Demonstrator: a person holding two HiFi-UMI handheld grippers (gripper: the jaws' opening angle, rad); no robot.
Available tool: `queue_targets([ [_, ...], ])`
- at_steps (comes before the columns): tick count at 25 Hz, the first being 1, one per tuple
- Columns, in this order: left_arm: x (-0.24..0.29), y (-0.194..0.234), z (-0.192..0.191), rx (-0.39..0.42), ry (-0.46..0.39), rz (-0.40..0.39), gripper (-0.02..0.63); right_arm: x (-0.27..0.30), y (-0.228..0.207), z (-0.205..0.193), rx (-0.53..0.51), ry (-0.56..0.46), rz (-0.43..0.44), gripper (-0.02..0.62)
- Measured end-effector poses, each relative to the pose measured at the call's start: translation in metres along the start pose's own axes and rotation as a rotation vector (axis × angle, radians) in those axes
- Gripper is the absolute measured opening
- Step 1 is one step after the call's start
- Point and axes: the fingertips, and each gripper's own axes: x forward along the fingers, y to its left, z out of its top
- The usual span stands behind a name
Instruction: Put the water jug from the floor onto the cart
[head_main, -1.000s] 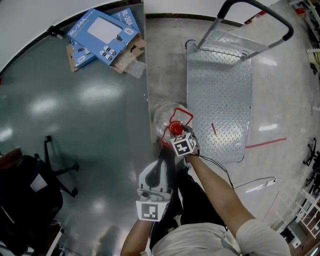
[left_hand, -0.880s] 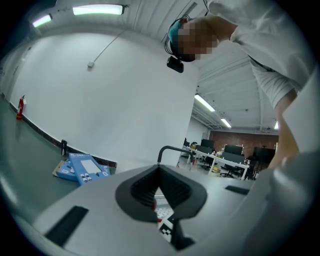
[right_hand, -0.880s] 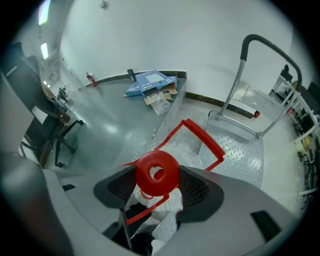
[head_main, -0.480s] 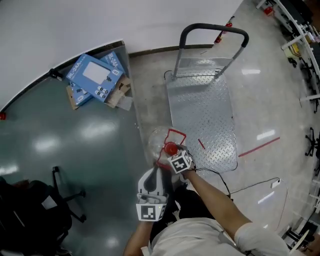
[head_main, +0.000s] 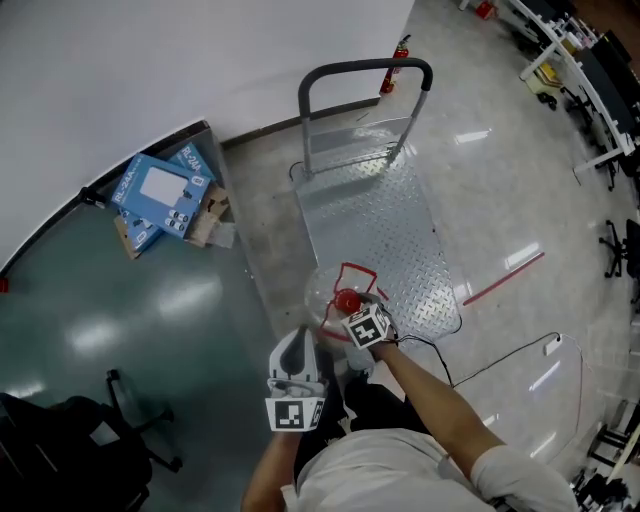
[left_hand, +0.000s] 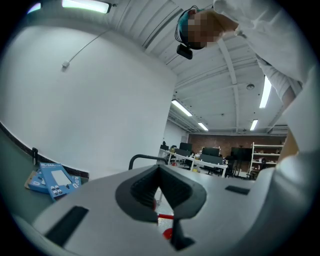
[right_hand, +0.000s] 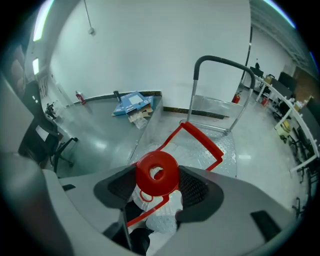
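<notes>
Lifted water jug (head_main: 345, 298) nears cart (head_main: 380, 225).

This looks to me like an open-plan office or lab with a warehouse feel. Ahead of my right claw (right_hand: 157, 181) a steel cart (right_hand: 227, 142) stands on polished concrete, with a fire extinguisher (right_hand: 235, 98) at the white wall beyond. Right of the claw run rows of desks (right_hand: 277, 82). Left of it lie blue boxes (right_hand: 131, 103) and an office chair (right_hand: 55, 145).
</notes>
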Motion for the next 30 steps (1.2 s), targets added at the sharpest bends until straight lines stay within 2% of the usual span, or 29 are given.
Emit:
queue_targets([
  [13, 0.033, -0.072, -0.013, 0.02, 0.035, -0.178, 0.003, -0.043, -0.103, -0.075, 0.178, -0.008, -0.138, 0.272],
  [25, 0.04, -0.112, -0.042, 0.024, 0.083, -0.272, 0.003, -0.042, -0.139, -0.124, 0.298, -0.02, -0.184, 0.272],
  [30, 0.041, -0.125, -0.05, 0.026, 0.093, -0.307, 0.003, -0.039, -0.151, -0.128, 0.345, -0.06, -0.195, 0.272],
])
